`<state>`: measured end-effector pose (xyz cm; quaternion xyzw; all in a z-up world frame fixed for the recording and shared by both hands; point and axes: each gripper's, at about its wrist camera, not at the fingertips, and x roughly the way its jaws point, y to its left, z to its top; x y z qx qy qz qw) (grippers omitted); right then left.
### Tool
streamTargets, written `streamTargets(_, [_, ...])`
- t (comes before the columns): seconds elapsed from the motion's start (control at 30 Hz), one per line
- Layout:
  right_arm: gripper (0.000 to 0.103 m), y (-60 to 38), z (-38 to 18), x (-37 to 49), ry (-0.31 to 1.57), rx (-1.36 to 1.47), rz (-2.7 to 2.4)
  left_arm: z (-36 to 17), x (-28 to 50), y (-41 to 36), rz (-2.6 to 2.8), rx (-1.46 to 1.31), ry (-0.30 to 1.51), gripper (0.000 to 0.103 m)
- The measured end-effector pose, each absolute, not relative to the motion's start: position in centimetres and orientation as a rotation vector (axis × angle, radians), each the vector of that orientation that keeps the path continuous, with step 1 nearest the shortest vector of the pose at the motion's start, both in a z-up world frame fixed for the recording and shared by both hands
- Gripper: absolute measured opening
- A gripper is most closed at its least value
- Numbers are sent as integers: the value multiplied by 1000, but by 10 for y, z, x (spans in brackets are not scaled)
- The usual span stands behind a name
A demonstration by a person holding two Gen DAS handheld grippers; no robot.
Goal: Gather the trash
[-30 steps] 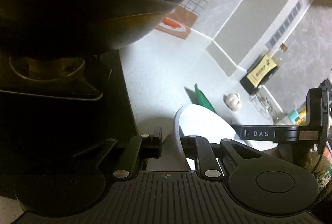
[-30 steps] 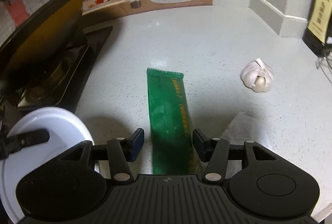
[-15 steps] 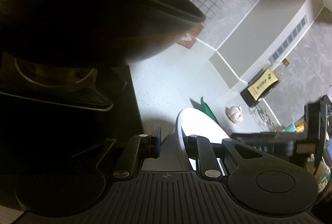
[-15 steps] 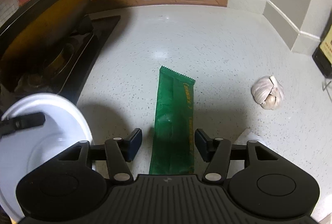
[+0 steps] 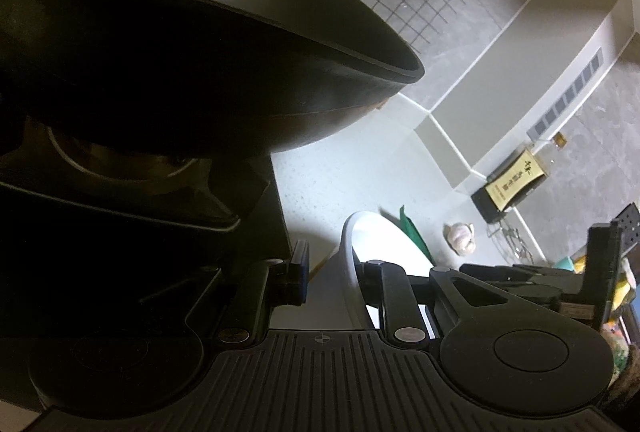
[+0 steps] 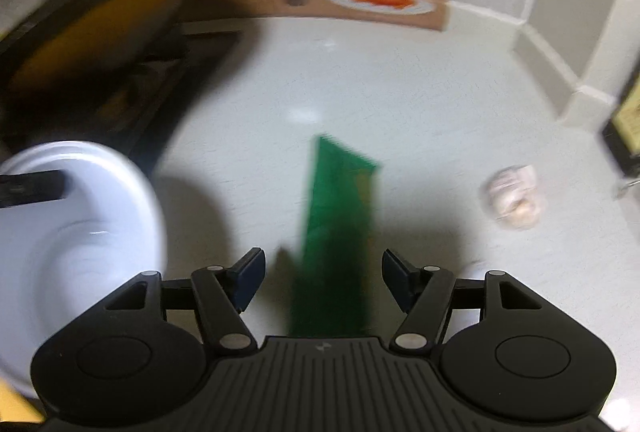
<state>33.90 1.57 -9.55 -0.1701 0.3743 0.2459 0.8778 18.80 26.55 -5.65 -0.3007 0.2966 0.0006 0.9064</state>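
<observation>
A green snack wrapper (image 6: 340,224) lies flat on the white counter, and its far tip shows past the plate in the left wrist view (image 5: 414,232). My right gripper (image 6: 324,272) hovers over the wrapper's near end. Its jaws are opening and stand wide on either side without touching it; this view is blurred. My left gripper (image 5: 334,264) is at a white plate (image 5: 384,240), whose rim stands between its jaws. These jaws are opening too, and a gap shows at the left pad. The plate (image 6: 152,208) sits left of the wrapper.
A big black wok (image 5: 200,52) on the dark stove (image 5: 120,192) looms over the left gripper. A garlic bulb (image 6: 514,198) lies right of the wrapper. A dark bottle with a yellow label (image 5: 512,180) stands by the back wall ledge.
Both pairs of jaws have widened. The left view has shifted closer under the wok. The right view has rolled a little, and the wrapper lies where it was.
</observation>
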Motion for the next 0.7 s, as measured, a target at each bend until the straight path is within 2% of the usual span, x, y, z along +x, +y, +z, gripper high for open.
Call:
streamTargets(0.3, [64,23,-107,344,813,-326,604,-55,190,265,32,-623,627,20])
streamTargets(0.37, [57,26,-110,348,820,-317,598,-56,190,263,33,-621,638,19])
streamTargets(0.43, [30,29,-111,347,814,-328,593,-55,191,261,35,-611,649,19])
streamTargets(0.6, [18,23,-102,346,834,-245,622,-53,190,259,44,-598,662,19])
streamTargets(0.7, [17,8,-87,347,823,-108,634,-55,192,262,44,-631,677,18])
